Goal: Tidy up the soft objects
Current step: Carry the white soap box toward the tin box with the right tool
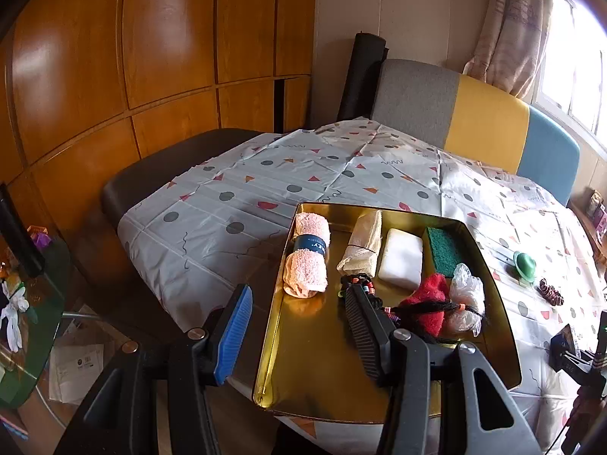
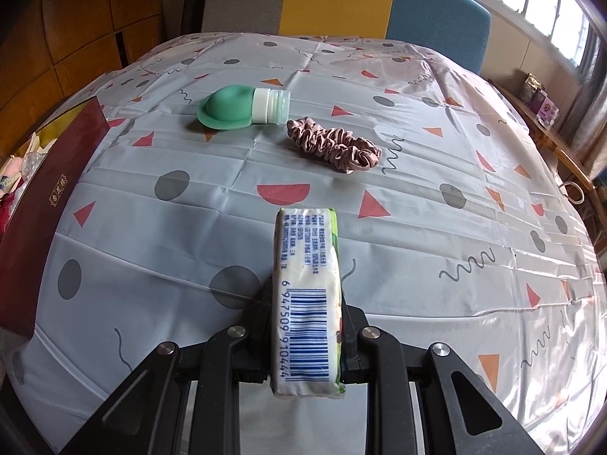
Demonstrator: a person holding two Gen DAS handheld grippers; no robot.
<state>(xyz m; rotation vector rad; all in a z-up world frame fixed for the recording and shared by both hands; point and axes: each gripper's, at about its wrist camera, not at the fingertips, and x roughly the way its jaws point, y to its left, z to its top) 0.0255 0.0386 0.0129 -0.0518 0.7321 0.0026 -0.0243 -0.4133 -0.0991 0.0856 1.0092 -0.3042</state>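
The shiny golden metal tray (image 1: 322, 360) holds a pale pink rolled towel (image 1: 308, 254) with a dark blue band, a cream rolled cloth (image 1: 362, 242), a white soap-like block (image 1: 401, 258), a green scouring sponge (image 1: 442, 251) and a red fluffy piece (image 1: 428, 303). The grey tablecloth (image 2: 341, 197) carries dark dots, red and orange triangles and squiggles. On it lie a mint green soft bottle (image 2: 231, 108) with white cap and a dusty pink satin scrunchie (image 2: 334, 144). The white tissue pack (image 2: 307, 311) shows a blue barcode.

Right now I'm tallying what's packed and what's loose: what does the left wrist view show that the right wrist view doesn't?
Left wrist only: the tin's inside, holding a pink towel, cream cloth, white sponge, green scourer, red felt and plastic bag; the left gripper, open, over the tin.

Right wrist only: the tissue pack clamped in the right gripper.

Both: the green bottle and scrunchie loose on the tablecloth.
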